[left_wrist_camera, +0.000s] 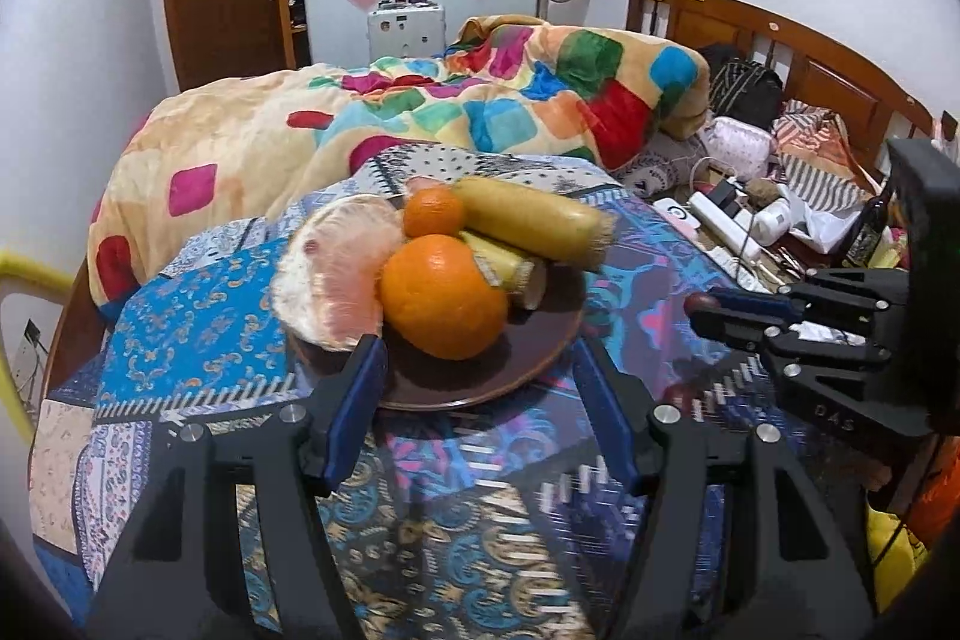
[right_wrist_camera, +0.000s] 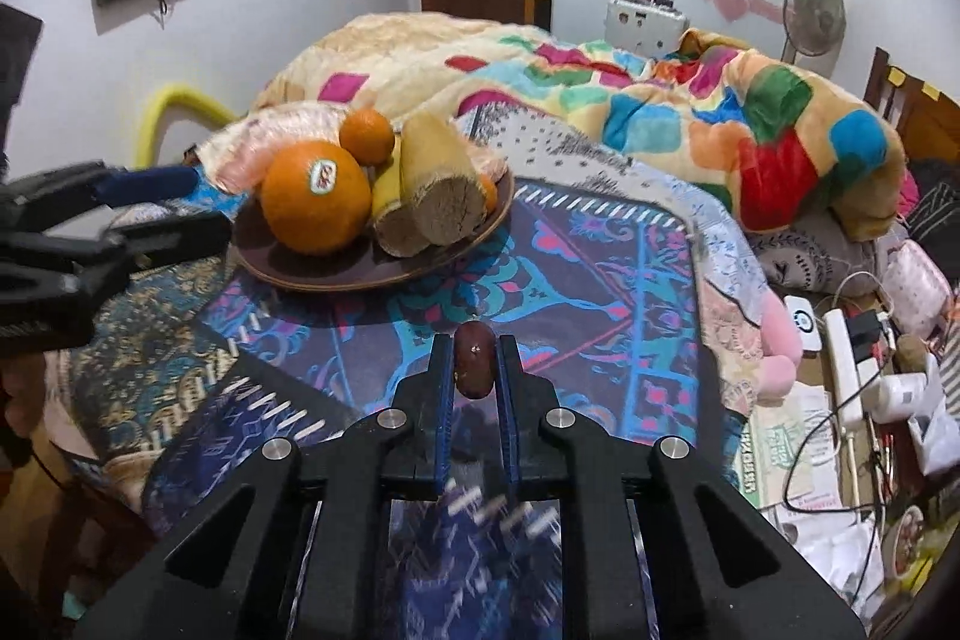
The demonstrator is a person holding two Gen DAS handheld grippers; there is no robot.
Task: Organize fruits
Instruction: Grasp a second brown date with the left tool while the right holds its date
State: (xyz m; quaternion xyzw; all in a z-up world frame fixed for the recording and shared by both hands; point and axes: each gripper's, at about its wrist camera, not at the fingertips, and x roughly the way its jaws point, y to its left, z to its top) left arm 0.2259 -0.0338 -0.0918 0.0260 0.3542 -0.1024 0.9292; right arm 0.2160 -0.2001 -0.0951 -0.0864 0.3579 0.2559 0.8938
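A brown plate point(left_wrist_camera: 480, 388) point(right_wrist_camera: 336, 274) on the patterned cloth holds a large orange point(left_wrist_camera: 443, 297) point(right_wrist_camera: 316, 197), a small orange point(left_wrist_camera: 433, 210) point(right_wrist_camera: 367, 135), a peeled pomelo piece point(left_wrist_camera: 336, 274) point(right_wrist_camera: 276, 130) and cut yellowish stalks point(left_wrist_camera: 534, 219) point(right_wrist_camera: 432, 196). My left gripper point(left_wrist_camera: 480, 358) is open and empty, its fingers at the plate's near rim; it also shows in the right wrist view point(right_wrist_camera: 174, 202). My right gripper point(right_wrist_camera: 475, 358) is shut on a small dark red fruit point(right_wrist_camera: 474, 361), above the cloth right of the plate; it shows in the left wrist view point(left_wrist_camera: 708, 310).
A colourful quilt point(left_wrist_camera: 480, 100) is heaped behind the plate. A power strip point(right_wrist_camera: 840, 364), cables, papers and bags clutter the right side by the wooden headboard point(left_wrist_camera: 780, 40). A yellow tube point(right_wrist_camera: 174, 106) stands at the left.
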